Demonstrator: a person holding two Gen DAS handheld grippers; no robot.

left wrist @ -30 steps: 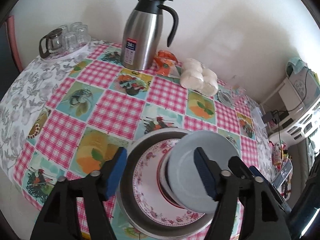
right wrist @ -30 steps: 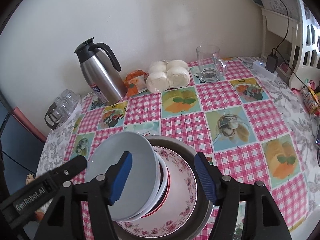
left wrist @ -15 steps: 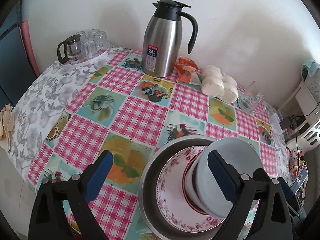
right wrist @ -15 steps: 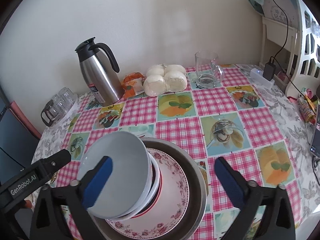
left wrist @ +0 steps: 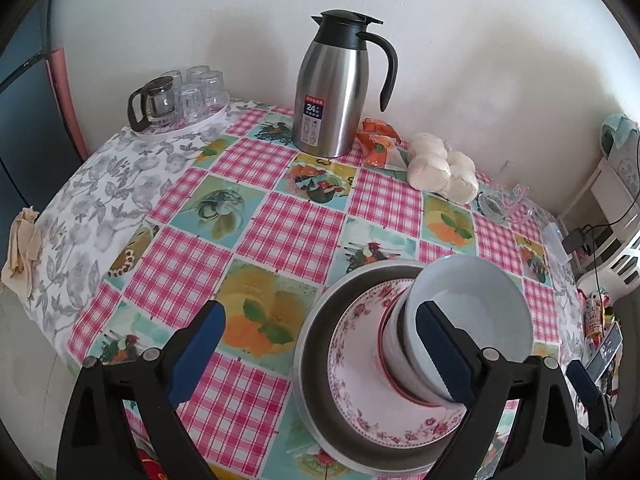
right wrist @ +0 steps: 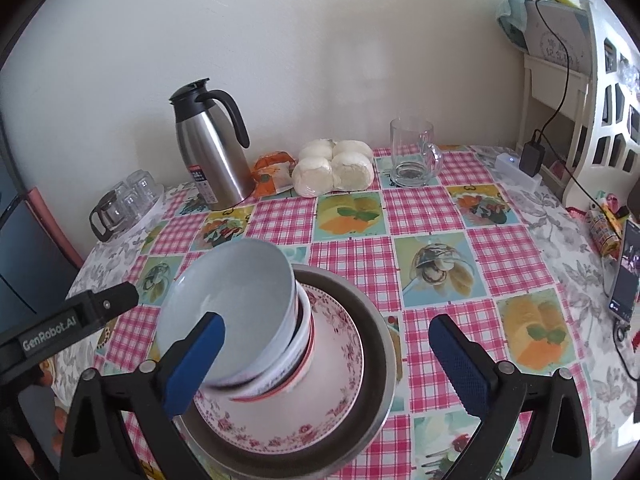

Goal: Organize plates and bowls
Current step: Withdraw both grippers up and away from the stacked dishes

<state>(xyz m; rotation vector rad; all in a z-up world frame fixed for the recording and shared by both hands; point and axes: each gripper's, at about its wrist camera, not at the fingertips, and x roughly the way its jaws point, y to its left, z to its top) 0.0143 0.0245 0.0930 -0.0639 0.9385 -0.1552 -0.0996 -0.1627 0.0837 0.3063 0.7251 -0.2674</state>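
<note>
One stack near the table's front edge: two nested bowls (right wrist: 240, 312), tilted, on one floral plate (right wrist: 320, 412), in one metal pan (right wrist: 376, 344). My left gripper (left wrist: 320, 356) and right gripper (right wrist: 326, 364) both spread wide, holding nothing. Behind: one steel jug (right wrist: 212, 152), one glass mug (right wrist: 414, 154), four buns (right wrist: 334, 168).

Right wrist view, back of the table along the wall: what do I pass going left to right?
Tray of small glasses with a glass teapot → steel thermos jug → orange packet → bag of white buns → glass mug → white power strip with a black plug.
</note>
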